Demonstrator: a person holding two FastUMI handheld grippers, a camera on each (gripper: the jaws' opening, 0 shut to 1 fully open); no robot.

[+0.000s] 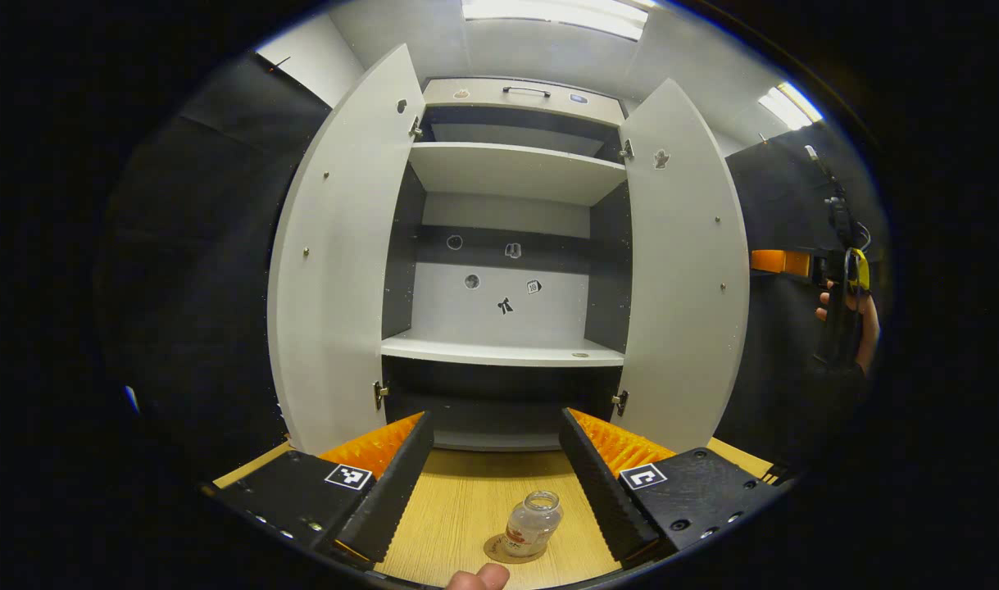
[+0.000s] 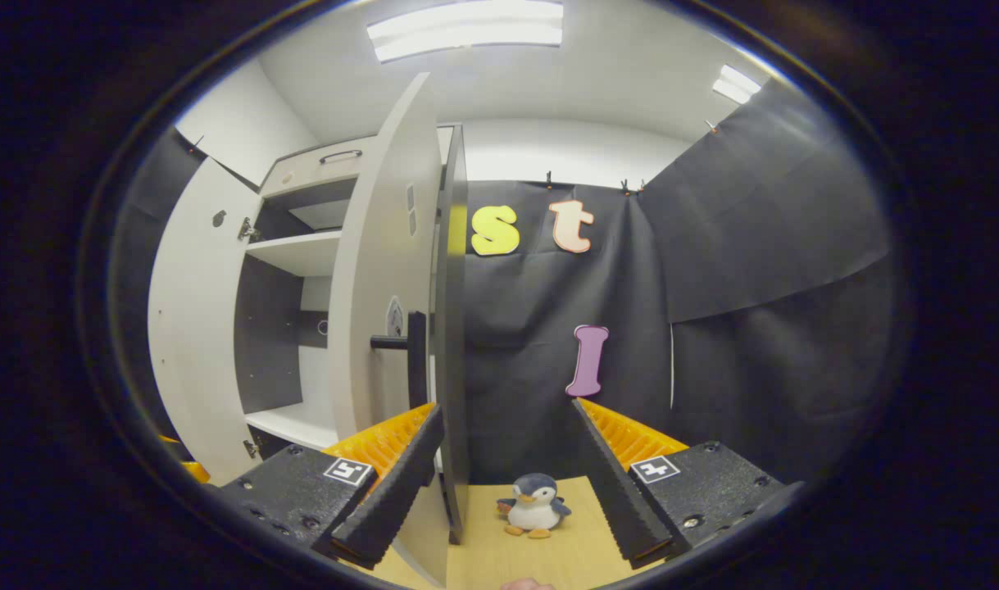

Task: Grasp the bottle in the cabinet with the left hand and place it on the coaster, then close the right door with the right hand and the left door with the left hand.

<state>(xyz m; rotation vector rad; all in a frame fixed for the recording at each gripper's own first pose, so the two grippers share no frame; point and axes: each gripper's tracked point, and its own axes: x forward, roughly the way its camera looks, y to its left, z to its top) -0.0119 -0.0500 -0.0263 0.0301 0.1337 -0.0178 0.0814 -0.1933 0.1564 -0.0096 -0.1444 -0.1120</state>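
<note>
Your left hand-held gripper [image 1: 499, 500] has fingers spread apart, nothing held. Bottle [image 1: 533, 523] stands upright on coaster [image 1: 499, 552] on bench [image 1: 458, 508], between the fingers, touching neither. Cabinet's left door [image 1: 335, 270] & right door [image 1: 683, 279] both open. Your right hand-held gripper [image 2: 507, 483] also spread, its left finger [image 2: 392, 492] just beside right door edge; toy penguin [image 2: 534, 504] between its fingers

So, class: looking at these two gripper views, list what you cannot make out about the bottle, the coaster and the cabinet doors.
- Left gripper view: the coaster is mostly covered by the bottle; the bottle's label is too small to tell.
- Left gripper view: the stickers on the cabinet's back panel are too small to identify.
- Right gripper view: the right door stands edge-on and hides much of the cabinet interior.
- Right gripper view: the toy penguin stands apart from the fingers.
</note>
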